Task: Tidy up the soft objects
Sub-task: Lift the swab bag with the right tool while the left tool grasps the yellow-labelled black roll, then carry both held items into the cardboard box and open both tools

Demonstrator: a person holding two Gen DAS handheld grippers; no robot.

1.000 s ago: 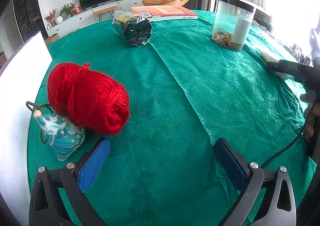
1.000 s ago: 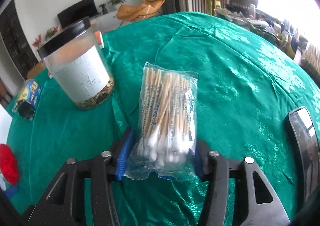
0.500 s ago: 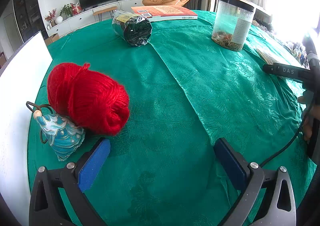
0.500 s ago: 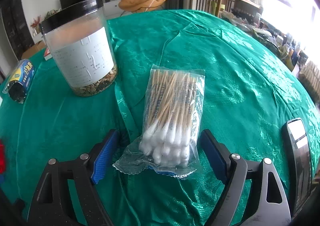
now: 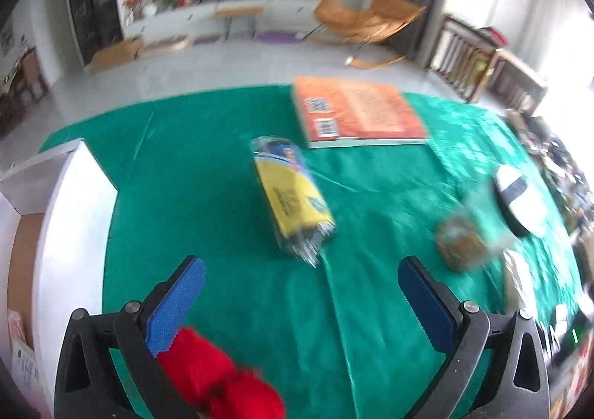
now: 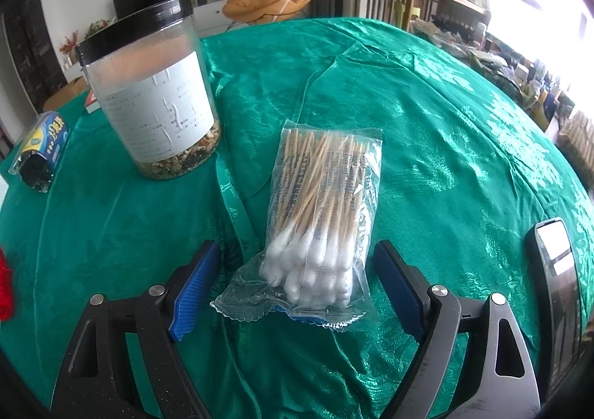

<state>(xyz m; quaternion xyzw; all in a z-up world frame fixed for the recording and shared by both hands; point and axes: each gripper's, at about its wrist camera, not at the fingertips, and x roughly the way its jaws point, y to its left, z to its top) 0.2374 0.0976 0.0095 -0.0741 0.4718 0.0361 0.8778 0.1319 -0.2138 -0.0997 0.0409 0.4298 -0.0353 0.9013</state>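
Only my left view shows the orange book (image 5: pixel 358 113) and fuzzy red yarn (image 5: pixel 219 378); left tongs (image 5: pixel 302 302) wide, empty. My right tongs (image 6: pixel 293 281), just opened wide, straddle the crinkly clear cotton swab bag (image 6: pixel 319 222) untouched on the glossy green desk (image 6: pixel 445 144).

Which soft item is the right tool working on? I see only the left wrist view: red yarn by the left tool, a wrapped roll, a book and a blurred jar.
Observer: A clear bag of cotton swabs lies flat on the green tablecloth, between the pads of the right tool.
Operator: Is it gripped?
Observer: No. The jaws have just been opening and stand wide; neither pad touches the bag.
Operator: And that blurred jar?
Observer: The jar stands upright beside the bag, apart from it, with its black lid on.
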